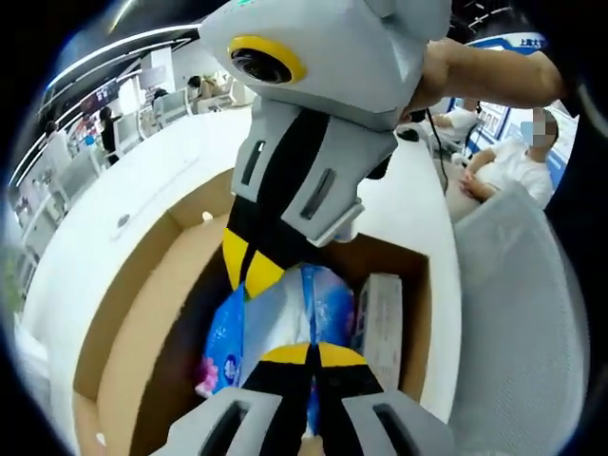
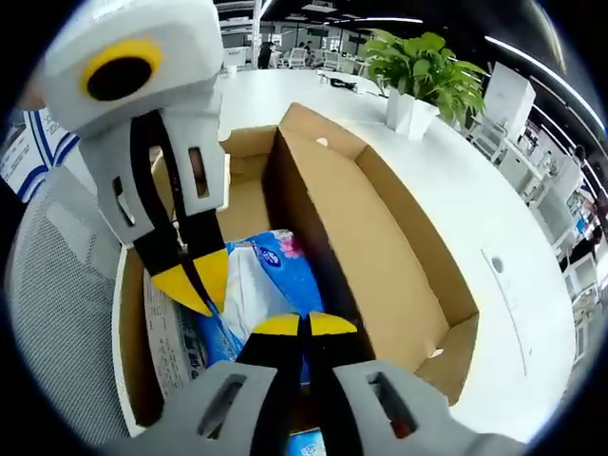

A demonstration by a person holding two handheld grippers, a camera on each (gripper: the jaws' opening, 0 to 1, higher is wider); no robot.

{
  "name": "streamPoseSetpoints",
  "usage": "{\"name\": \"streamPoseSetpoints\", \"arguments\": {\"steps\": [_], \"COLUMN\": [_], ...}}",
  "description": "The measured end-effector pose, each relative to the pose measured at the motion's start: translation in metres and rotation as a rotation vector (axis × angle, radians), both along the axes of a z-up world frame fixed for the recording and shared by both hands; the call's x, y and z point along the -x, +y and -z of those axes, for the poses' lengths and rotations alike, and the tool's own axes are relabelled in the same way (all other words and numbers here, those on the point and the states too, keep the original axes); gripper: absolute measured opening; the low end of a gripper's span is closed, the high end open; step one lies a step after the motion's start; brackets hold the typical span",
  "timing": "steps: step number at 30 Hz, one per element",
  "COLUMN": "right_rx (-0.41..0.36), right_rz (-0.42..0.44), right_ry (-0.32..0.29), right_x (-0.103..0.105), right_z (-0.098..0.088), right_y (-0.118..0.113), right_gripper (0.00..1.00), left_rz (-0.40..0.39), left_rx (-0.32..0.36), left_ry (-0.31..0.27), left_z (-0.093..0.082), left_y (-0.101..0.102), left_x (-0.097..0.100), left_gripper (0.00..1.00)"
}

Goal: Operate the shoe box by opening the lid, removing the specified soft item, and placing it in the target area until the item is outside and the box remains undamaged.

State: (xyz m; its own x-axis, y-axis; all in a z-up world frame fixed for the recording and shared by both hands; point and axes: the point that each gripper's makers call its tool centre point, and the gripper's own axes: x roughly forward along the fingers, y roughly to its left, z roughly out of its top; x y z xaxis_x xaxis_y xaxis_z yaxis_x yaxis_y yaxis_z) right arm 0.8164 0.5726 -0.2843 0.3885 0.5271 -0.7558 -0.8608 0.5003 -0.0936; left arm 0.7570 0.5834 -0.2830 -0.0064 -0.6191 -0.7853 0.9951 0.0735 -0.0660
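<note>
With both claws down in the open shoe box (image 2: 380,247), my right claw (image 2: 304,325) looks pinched narrow just over the tissue pack (image 2: 261,275); my left claw (image 2: 195,280) looks nearly closed beside it. Soft, light, slippery plastic: I'd pinch a loose fold. Beyond lies the white bench (image 2: 456,171).

Bright overhead strip lighting; glare on white table (image 2: 446,180); fisheye-bent, softened edges.

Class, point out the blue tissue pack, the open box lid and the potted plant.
blue tissue pack (image 2: 275,271), right gripper view, its printed top.
open box lid (image 2: 380,256), right gripper view, its inner face.
potted plant (image 2: 423,66), right gripper view, its leaves.
</note>
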Motion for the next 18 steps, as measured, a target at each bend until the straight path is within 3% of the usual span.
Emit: {"name": "streamPoseSetpoints", "arguments": {"steps": [18], "right_rx": [-0.041], "right_rz": [-0.027], "right_ry": [-0.051], "right_x": [-0.001], "right_z": [-0.046], "right_y": [0.002], "right_gripper": [0.0], "left_rz": [-0.029], "left_rx": [0.059], "left_ry": [-0.035], "left_z": [-0.047], "left_y": [-0.002], "left_x": [0.001], "left_gripper": [0.0]}}
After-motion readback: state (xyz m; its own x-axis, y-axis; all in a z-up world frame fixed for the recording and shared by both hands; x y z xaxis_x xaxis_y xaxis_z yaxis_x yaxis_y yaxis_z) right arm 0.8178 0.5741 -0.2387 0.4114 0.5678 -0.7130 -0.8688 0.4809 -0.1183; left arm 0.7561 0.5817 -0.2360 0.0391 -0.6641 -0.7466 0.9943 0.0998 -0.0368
